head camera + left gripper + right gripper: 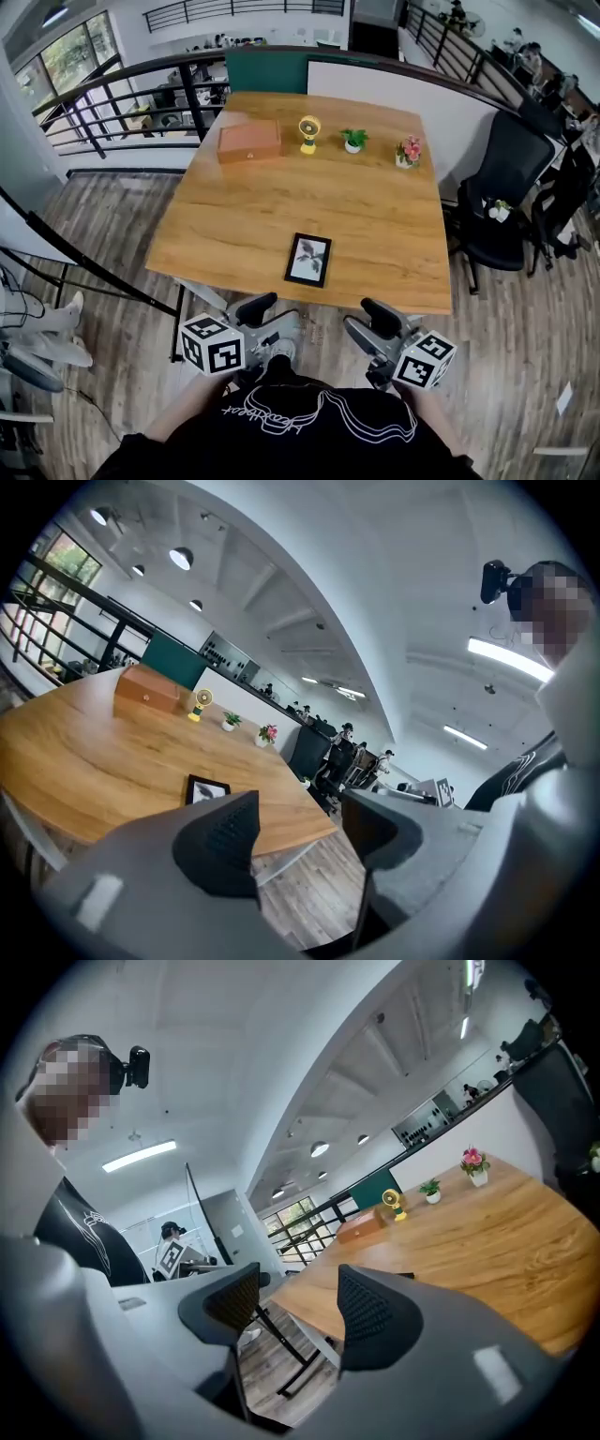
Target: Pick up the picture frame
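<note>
The picture frame (308, 260) is black with a leaf print and lies flat on the wooden table (384, 225), near its front edge. Both grippers hang off the table, in front of that edge and close to my body. My left gripper (262, 314) is below and left of the frame, open with nothing between its fingers. My right gripper (375, 323) is below and right of it, also open and empty. The left gripper view shows the frame (207, 787) just above its left finger (225, 832). In the right gripper view (298, 1299) only a dark sliver shows above the right finger.
At the table's far end stand a wooden box (249, 141), a small yellow fan (309, 133), a green potted plant (353, 140) and a pink flower pot (408, 152). A black office chair (502, 187) is at the right. A black railing (112, 94) runs along the left.
</note>
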{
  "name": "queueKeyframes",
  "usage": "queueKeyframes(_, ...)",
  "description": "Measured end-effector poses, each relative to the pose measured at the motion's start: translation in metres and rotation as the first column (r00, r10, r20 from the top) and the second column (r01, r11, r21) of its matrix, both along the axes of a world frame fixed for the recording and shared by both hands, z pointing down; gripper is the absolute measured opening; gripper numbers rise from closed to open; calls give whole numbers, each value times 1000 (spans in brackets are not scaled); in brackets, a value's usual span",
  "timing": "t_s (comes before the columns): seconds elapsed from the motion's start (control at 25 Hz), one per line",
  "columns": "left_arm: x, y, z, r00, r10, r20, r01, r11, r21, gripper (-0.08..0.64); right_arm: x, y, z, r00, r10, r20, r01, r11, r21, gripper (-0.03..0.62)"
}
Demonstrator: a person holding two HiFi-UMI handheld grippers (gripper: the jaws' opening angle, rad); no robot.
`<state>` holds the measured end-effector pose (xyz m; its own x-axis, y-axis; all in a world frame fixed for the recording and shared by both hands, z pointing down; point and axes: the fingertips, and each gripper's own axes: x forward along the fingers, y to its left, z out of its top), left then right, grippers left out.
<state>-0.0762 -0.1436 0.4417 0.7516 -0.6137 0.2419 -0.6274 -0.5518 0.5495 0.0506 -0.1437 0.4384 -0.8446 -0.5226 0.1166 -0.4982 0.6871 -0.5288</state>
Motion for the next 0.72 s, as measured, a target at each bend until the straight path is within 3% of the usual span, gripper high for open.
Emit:
queueKeyframes(0.4, -39, -134, 29, 996, 88, -10, -88, 995, -55, 261, -42, -127, 35, 993, 100, -66, -105, 991, -82, 264)
queueKeyframes(0.72, -56, -200, 74, 992, 129, 7, -127, 983, -129, 261, -51, -178, 110, 974, 150, -170, -186, 957, -221, 247)
